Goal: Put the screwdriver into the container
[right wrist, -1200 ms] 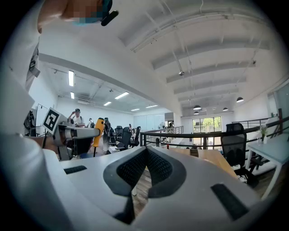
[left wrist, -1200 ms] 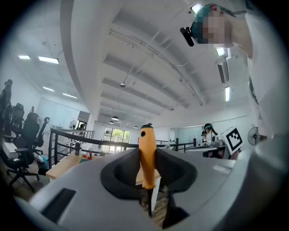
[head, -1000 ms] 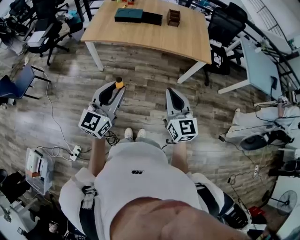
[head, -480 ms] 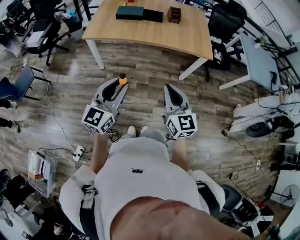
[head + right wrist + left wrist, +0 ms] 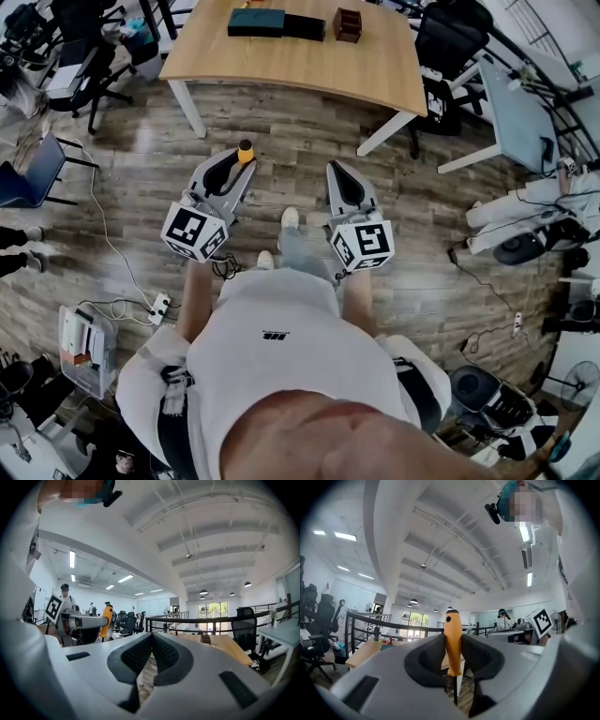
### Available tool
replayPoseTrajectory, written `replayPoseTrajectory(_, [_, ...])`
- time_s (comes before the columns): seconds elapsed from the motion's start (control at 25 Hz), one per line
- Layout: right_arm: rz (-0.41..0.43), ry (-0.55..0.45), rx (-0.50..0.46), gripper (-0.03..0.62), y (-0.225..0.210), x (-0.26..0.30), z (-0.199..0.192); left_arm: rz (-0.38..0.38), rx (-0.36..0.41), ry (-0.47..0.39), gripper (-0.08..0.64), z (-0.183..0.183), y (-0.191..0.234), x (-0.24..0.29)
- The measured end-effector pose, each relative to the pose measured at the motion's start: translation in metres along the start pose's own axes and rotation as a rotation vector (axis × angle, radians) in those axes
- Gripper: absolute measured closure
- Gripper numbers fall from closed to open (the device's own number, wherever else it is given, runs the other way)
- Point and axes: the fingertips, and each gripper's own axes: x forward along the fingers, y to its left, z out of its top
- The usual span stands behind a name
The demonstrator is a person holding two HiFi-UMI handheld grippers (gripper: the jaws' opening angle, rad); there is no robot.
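Plainly, the left gripper [image 5: 234,171] grips the screwdriver [image 5: 452,641] by its handle, its jaws part-way closed and pressing on it from both sides; the tool stands upright between them, handle up and shaft down. The handle is orange and smooth, with a black cap on top and a small dark hole just under the cap; a thin dark shaft runs down from it into the gap below the jaws, and its tip cannot be seen. In the head view only the orange end with its black top shows, past the jaw tips, above the wooden floor [image 5: 281,131] and well short of the table [image 5: 309,70]. The right gripper [image 5: 151,638] is just to the right of the left one, its jaws meeting at the tips with nothing between them; both grippers point toward the far table. At the table's far edge lie a teal box [image 5: 257,22] with a black box [image 5: 305,27] touching its right side, and a small brown box [image 5: 348,23] slightly apart, further right; which one is the container I cannot tell.
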Motion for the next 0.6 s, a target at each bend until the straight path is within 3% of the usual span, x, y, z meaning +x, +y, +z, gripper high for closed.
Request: replayPoseTrajectory(0.6, [0.021,0.028,0.011,0.597,-0.053,0.087,-0.007,0.012,-0.025,0.011,0.448,-0.009,0.064,0.075])
